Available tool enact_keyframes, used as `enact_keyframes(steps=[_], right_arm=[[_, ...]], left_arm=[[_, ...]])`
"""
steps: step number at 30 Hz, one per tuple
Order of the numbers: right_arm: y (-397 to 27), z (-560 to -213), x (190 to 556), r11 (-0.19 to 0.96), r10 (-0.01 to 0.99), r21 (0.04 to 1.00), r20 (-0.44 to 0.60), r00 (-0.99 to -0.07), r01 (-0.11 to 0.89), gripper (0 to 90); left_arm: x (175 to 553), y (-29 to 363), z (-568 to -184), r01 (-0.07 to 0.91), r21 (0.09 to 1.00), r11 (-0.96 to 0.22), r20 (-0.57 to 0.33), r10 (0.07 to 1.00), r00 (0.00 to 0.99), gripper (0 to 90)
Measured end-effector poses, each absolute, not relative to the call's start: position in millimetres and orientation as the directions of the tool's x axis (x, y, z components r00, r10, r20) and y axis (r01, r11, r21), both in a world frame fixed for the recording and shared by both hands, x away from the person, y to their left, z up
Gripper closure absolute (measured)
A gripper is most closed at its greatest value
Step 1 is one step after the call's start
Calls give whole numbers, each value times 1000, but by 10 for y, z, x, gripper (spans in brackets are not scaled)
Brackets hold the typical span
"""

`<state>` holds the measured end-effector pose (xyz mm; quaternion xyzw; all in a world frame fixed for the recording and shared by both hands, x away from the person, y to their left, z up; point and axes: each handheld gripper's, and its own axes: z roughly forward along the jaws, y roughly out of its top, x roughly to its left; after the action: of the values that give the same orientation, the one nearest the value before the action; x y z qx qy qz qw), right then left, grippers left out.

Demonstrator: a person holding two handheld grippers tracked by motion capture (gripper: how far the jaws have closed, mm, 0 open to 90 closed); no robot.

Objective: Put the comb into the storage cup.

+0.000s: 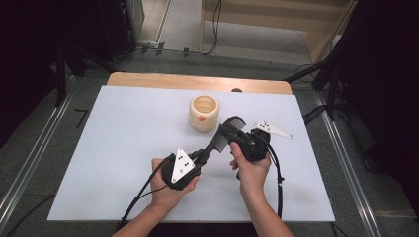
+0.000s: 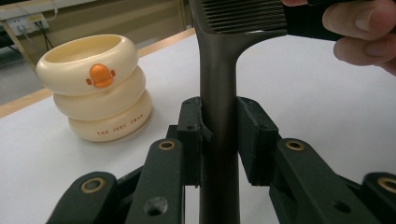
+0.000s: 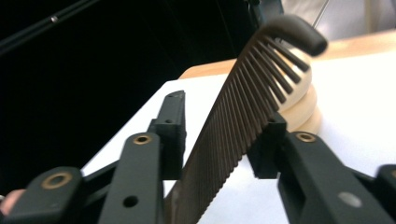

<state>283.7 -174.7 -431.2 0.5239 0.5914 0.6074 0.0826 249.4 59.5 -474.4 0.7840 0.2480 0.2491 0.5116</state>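
A dark comb (image 1: 225, 133) hangs slanted above the white table top (image 1: 123, 148), just in front of a cream ringed cup (image 1: 203, 112) with an orange duck mark. My left gripper (image 1: 202, 154) is shut on the comb's handle (image 2: 218, 93), a pad on each side. My right gripper (image 1: 236, 137) comes in from the right and has the toothed part (image 3: 233, 126) between its jaws, one pad on the spine, the other at the tooth tips. In the left gripper view the cup (image 2: 95, 88) stands to the left. In the right gripper view the cup (image 3: 303, 107) sits behind the comb.
The white board lies on a wooden table whose far edge (image 1: 197, 81) shows behind the cup. Dark stands and cables (image 1: 321, 79) flank the table on the floor. Cables (image 1: 279, 182) trail from both grippers toward the near edge.
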Motion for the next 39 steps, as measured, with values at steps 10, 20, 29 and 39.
enact_keyframes(steps=[10, 20, 29, 39], right_arm=[[-1773, -4344, 2830, -335, 684, 771, 594, -423, 541, 737], [-1776, -4367, 2836, -372, 647, 742, 638, -418, 557, 795], [-1738, -4306, 2764, -368, 626, 762, 627, -465, 533, 828], [-1752, -4237, 2723, -338, 643, 812, 569, -513, 476, 827]], left_arm=[[2478, 586, -4739, 114, 925, -362, 159, 644, 749, 721], [2477, 581, -4755, 110, 926, -362, 163, 645, 747, 720], [2525, 581, -4756, 149, 933, -327, 92, 618, 781, 636], [2616, 715, -4696, 250, 932, -262, -46, 600, 799, 213]])
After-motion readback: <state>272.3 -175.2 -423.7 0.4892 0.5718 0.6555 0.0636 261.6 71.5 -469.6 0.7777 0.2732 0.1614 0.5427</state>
